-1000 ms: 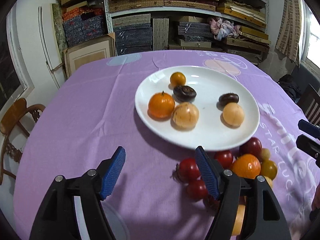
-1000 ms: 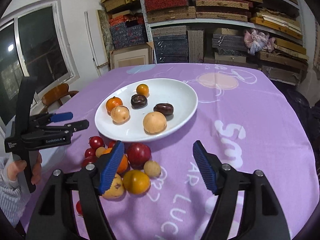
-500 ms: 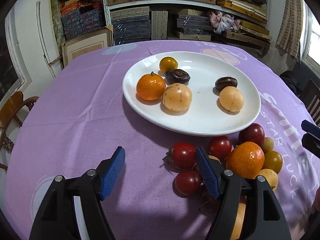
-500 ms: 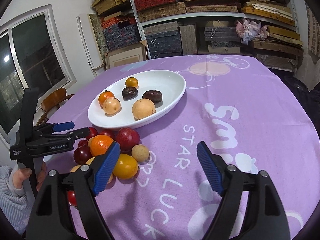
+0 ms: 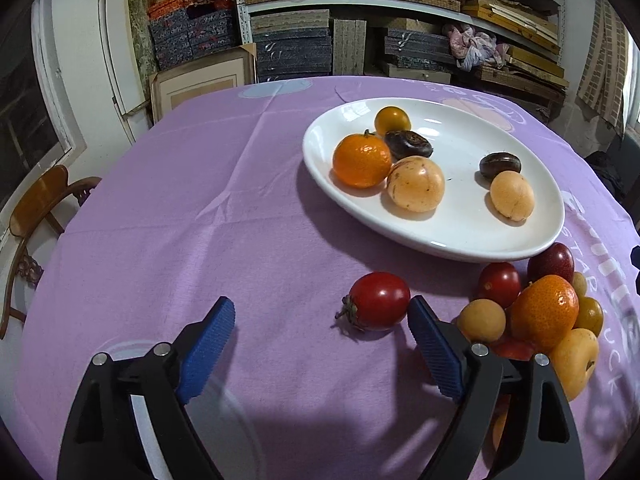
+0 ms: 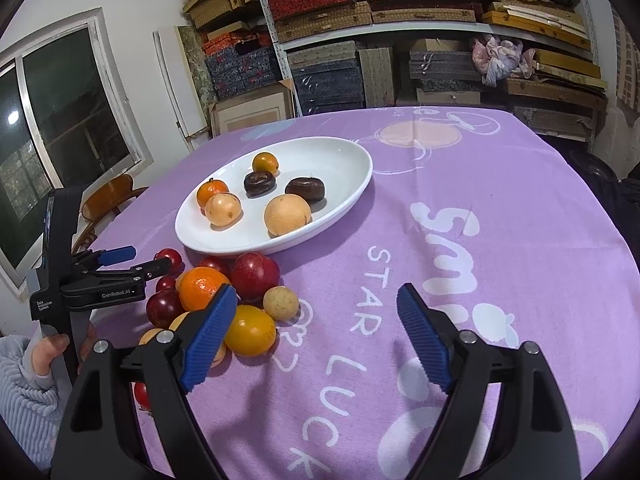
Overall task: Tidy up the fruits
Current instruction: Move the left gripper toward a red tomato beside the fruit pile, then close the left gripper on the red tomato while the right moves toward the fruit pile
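Jaws on the left gripper [image 5: 321,326] have just been spreading and now stand wide, nothing pinched between the blue pads, only bare cloth in the gap; a red tomato [image 5: 378,301] sits just off the tip of the pad at about one o'clock, whether touching it I cannot tell. Over on the right gripper [image 6: 316,312], the jaws have just been widening too and they gape open, empty, with the purple tablecloth [image 6: 500,184] showing between them. Tucked behind its near pad at ten o'clock lies the loose fruit pile [image 6: 224,292]: a mandarin, dark red plums, a yellow-orange fruit, a small tan one, all huddled and touching on the cloth. Farther out at eleven o'clock, the white plate [image 6: 352,160] holds six pieces, namely an orange mandarin, two pale peach-coloured rounds, two dark brown ones and a small yellow one. A person's hand [image 6: 52,348] in a grey-blue sleeve grips the left tool's handle at nine o'clock. Shelves of stacked boxes [image 6: 320,4] fill the wall at twelve.
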A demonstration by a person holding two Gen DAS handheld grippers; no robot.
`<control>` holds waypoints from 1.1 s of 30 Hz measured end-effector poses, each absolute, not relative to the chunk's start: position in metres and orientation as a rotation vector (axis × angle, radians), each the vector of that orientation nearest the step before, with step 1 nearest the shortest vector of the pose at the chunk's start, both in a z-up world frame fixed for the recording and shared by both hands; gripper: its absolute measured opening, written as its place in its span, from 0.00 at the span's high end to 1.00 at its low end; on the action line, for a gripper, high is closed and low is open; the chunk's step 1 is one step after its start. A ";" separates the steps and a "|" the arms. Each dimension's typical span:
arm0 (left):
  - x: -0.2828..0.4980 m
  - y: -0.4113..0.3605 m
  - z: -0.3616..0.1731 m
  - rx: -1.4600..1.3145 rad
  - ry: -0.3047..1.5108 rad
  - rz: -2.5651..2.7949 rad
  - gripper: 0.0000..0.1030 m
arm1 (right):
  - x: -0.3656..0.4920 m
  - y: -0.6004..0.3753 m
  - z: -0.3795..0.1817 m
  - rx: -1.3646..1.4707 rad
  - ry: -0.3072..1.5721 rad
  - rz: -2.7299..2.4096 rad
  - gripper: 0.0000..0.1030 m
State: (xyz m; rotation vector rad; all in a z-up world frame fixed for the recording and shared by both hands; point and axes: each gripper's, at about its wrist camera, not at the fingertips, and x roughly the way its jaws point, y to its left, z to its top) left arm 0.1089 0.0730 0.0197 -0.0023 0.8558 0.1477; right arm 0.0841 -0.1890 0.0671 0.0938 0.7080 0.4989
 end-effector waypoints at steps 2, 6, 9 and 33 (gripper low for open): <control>0.105 0.079 0.018 0.007 0.871 0.161 0.13 | 0.084 -0.189 0.067 0.093 0.710 0.499 0.21; 0.099 0.088 0.016 -0.011 0.887 0.150 0.13 | 0.084 -0.188 0.067 0.091 0.714 0.505 0.21; 0.104 0.088 0.018 -0.051 0.878 0.117 0.13 | 0.084 -0.185 0.065 0.082 0.719 0.508 0.21; 0.122 0.076 0.013 -0.024 0.881 0.118 0.50 | 0.083 -0.185 0.061 0.081 0.726 0.491 0.12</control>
